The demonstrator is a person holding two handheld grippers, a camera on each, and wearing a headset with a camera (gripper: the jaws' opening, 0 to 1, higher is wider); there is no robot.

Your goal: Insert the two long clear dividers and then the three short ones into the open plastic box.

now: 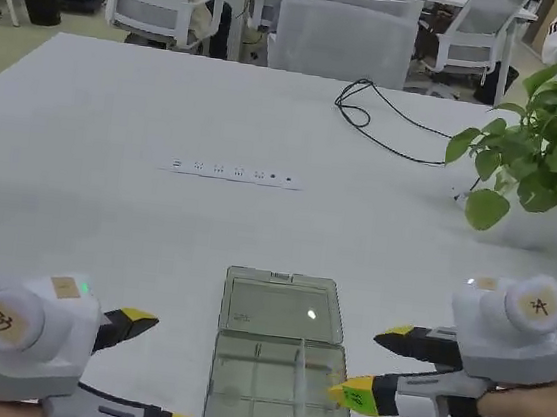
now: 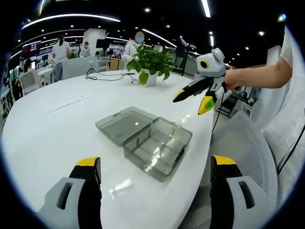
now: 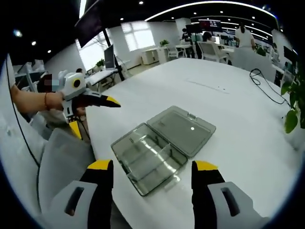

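I held my left gripper (image 1: 171, 372) and right gripper (image 1: 367, 363) released, empty, flanking the open plastic box (image 1: 239, 380), ready to reach inside.

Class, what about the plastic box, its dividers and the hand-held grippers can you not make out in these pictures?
- Plastic box: clear parts on clear plastic, so the number inside is uncertain in all views; one long divider reads in the head view.
- Left hand-held gripper: lower jaw partly cut by the head view's bottom edge.
- Power strip: sockets too small to count, head view.
- Plant: cut off by the head view's right edge.
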